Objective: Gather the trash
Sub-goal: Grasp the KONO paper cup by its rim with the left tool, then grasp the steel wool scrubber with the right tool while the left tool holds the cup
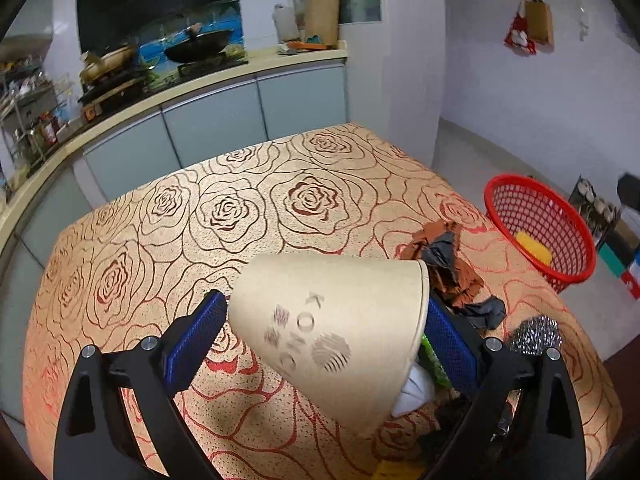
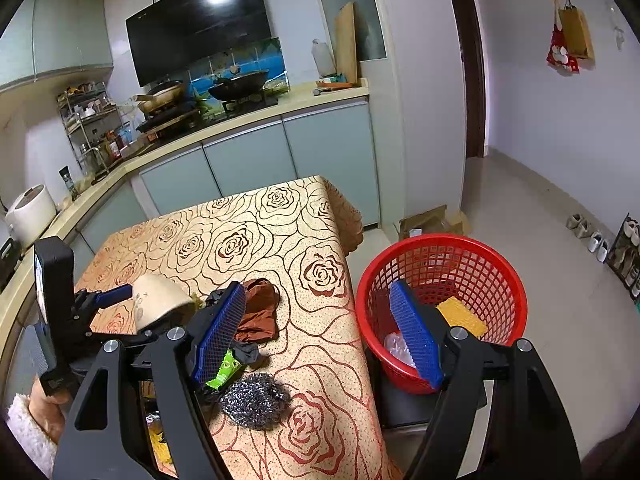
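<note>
The cup [image 1: 332,340] blocks much of the left wrist view: behind and under it only scraps show, a white wad [image 1: 416,392], a strip of green wrapper [image 1: 434,360] and dark bits at the lower right that are too cut off to name. Printed marks on the cup are blurred. In the right wrist view the near edge of the table [image 2: 248,232] is hidden by the right gripper's [image 2: 320,332] frame, and something yellow [image 2: 158,446] low between its arms cannot be made out.

The left gripper [image 1: 324,336] holds the cup on its side above the table, one blue pad [image 1: 196,340] against its narrow base and the other [image 1: 448,344] at its wide rim, the mouth turned to the right. From the right wrist view the same cup shows at the left, clamped just off the cloth, with a hand [image 2: 48,396] and fleecy sleeve [image 2: 28,428] below it.

The right gripper's jaws stand wide with nothing between the pads. Its left pad [image 2: 220,332] hangs over the pile of trash at the table's near right part: a brown rag [image 2: 260,312], a dark scrap [image 2: 250,354], the green wrapper and a steel scourer [image 2: 254,400] nearest the camera. Its right pad [image 2: 416,336] hangs over the red basket [image 2: 500,280], which stands on the floor just beside the table and holds a yellow sponge [image 2: 462,314] and a clear piece of plastic [image 2: 396,346].
</note>
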